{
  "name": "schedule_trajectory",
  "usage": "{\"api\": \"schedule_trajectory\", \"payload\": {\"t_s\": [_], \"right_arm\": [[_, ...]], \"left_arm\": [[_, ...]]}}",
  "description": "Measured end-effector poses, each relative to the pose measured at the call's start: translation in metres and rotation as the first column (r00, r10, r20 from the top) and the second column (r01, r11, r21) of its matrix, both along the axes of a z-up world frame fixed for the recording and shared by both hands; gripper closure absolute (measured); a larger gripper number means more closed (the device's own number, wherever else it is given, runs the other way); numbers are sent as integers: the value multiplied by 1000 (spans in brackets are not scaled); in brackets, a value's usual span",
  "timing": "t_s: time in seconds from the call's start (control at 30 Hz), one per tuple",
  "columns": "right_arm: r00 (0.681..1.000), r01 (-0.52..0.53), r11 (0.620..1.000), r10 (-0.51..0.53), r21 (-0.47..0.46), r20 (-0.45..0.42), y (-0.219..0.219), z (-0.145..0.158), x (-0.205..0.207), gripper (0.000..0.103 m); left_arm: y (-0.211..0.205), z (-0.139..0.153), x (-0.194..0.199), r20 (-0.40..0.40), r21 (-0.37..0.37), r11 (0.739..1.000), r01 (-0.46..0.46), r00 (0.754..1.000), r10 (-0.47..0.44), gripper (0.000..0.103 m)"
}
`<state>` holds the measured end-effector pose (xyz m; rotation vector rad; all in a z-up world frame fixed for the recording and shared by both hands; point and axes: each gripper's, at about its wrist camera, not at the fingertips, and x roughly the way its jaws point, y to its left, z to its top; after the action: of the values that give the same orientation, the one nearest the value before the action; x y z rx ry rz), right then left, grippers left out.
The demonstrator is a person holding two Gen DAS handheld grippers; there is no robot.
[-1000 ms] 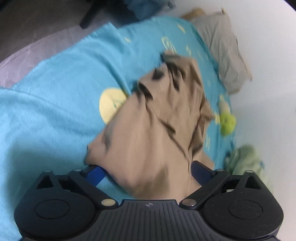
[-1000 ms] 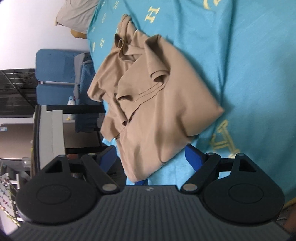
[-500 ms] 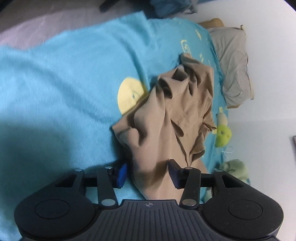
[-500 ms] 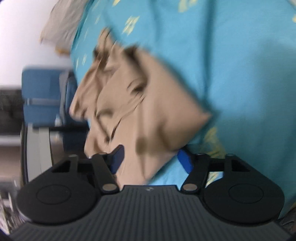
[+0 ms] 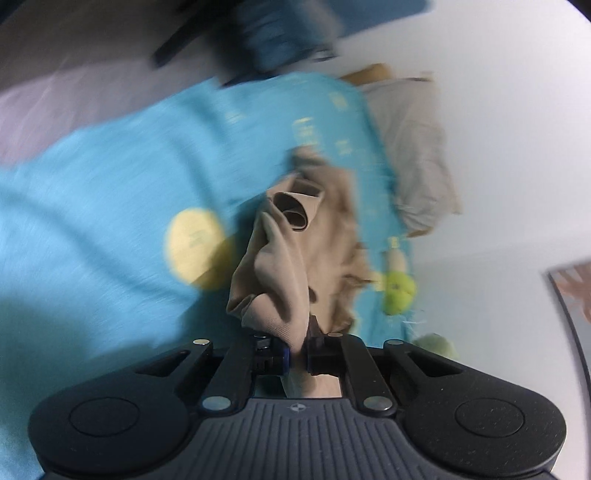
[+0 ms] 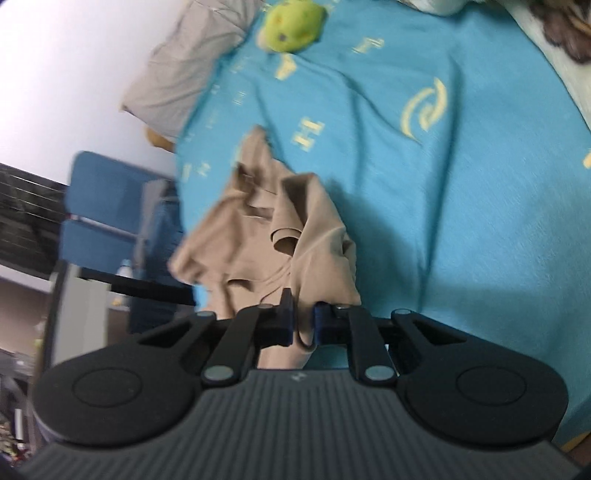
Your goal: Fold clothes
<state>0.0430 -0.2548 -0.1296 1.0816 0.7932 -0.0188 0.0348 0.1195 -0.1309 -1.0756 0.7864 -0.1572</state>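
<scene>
On the bed, over a turquoise blanket (image 6: 461,229) printed with pale yellow letters and a swirl, lies a crumpled tan garment (image 6: 258,240). It sits toward the blanket's side edge, the one that runs along the blue chair (image 6: 107,214), and part of its cloth reaches that edge in the right wrist view.

The left tool (image 5: 297,350) has its two fingers drawn almost together, with a bunched fold of the tan garment (image 5: 280,280) pinched between them; the cloth rises from the grip in a narrow ridge, and a rolled opening, perhaps a sleeve or neck, shows at the top of that ridge. The right tool (image 6: 303,325) is likewise closed to a narrow gap on another fold of the same garment, the cloth passing down between the fingers and under the tool body.

Near the head end of the bed a grey pillow (image 6: 184,70) lies against the white wall. A yellow-green plush toy (image 6: 291,22) rests on the blanket just beside the pillow, and in the left wrist view a second, paler green soft thing (image 5: 436,343) sits close to the bed edge by the wall, too blurred to name. A large yellow round patch (image 5: 195,251) marks the blanket beside the garment. Both views are smeared by motion.
</scene>
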Motion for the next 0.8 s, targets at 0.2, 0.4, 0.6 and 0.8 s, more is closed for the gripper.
{"api": "schedule_trajectory", "payload": {"t_s": [0.2, 0.4, 0.6, 0.8], "right_arm": [[996, -30, 999, 33, -31, 80, -10, 48, -17, 91], [990, -60, 995, 70, -84, 122, -17, 87, -70, 91], [986, -89, 989, 104, -122, 128, -15, 113, -118, 91], [988, -88, 988, 103, -125, 111, -7, 117, -85, 91]], "left_arm": [[-12, 61, -23, 105, 68, 996, 50, 993, -57, 96], [-15, 90, -90, 102, 92, 991, 98, 989, -108, 96], [-12, 112, -147, 105, 94, 990, 106, 988, -116, 96], [-11, 118, -116, 78, 91, 993, 71, 994, -78, 95]]}}
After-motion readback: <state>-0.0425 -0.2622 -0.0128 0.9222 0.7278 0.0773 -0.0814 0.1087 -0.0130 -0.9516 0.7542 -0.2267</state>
